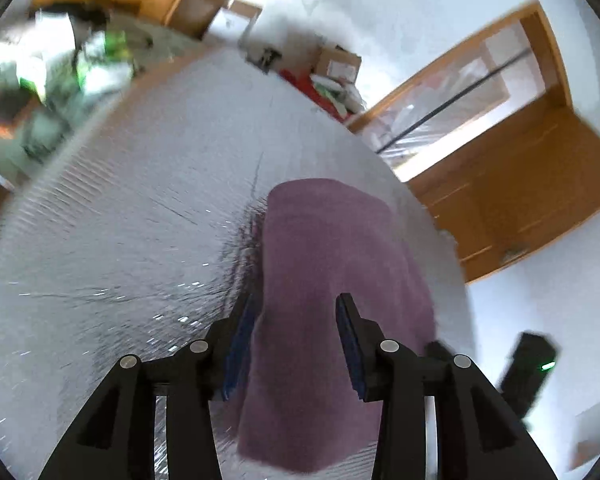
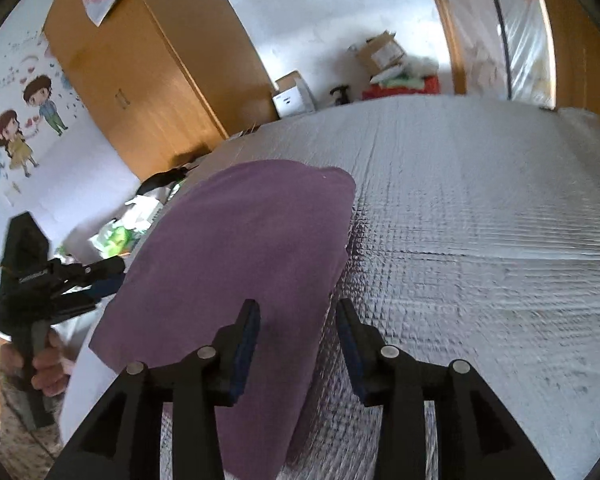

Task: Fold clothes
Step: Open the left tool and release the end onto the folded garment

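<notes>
A purple garment (image 1: 332, 248) lies folded flat on a silver quilted surface (image 1: 120, 220). My left gripper (image 1: 298, 304) hovers over its near part, jaws open, with nothing pinched between the blue pads. In the right wrist view the same garment (image 2: 240, 240) sits left of centre on the silver surface (image 2: 480, 220). My right gripper (image 2: 297, 312) is open above the garment's right edge, and its pads do not press the cloth. The left gripper (image 2: 100, 276) shows at the far left, held by a hand (image 2: 48, 372).
A wooden wardrobe (image 2: 140, 72) stands at the back left, with cardboard boxes (image 2: 380, 54) and a red pile against the far wall. Loose bags and clutter (image 1: 60, 64) lie beside the surface. A wooden door frame (image 1: 500, 152) is on the right.
</notes>
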Available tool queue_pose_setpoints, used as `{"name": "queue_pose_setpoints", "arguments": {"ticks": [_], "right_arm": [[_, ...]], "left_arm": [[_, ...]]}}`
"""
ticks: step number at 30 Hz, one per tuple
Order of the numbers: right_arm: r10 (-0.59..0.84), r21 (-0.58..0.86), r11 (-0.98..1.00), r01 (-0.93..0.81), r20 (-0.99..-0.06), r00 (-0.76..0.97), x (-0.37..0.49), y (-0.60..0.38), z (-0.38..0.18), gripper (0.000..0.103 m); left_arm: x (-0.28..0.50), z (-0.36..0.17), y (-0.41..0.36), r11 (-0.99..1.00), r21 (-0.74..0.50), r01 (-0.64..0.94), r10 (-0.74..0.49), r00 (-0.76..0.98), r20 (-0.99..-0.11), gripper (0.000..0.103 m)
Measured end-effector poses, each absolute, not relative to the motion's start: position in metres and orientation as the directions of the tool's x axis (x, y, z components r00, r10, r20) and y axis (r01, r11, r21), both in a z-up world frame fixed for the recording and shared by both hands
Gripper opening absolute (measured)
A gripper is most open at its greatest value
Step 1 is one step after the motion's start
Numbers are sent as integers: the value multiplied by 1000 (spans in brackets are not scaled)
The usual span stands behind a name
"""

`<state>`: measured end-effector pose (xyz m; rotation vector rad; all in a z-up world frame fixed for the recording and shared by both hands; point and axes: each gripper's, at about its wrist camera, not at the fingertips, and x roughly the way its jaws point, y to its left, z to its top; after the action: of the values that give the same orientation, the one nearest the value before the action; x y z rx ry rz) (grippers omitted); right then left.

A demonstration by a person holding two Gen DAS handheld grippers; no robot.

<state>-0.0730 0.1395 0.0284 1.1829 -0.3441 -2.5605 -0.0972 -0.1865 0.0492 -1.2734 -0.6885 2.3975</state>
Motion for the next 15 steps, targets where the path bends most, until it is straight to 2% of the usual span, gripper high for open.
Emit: {"name": "queue_pose_setpoints", "arguments": {"ticks": [3, 6, 11, 15], "right_arm": [[-274, 238, -960, 144, -716, -642, -52, 129, 35, 41], [-239, 207, -970, 128, -721, -650, -33, 118, 39, 41], [-225, 170, -974, 148, -716, -661, 2, 101, 40, 44], [-199, 132, -980, 151, -736, -647, 20, 84, 30, 44]], "left_arm": [[-71, 61, -170, -889, -445, -108, 418, -588, -693, 43], [-49, 66, -156, -915, -379, -135, 378, -612, -695, 43], [-19, 61, -134, -940, -295, -169, 334, -615, -714, 43], [-2, 53, -128, -944, -293, -151, 323, -602, -730, 43]]}}
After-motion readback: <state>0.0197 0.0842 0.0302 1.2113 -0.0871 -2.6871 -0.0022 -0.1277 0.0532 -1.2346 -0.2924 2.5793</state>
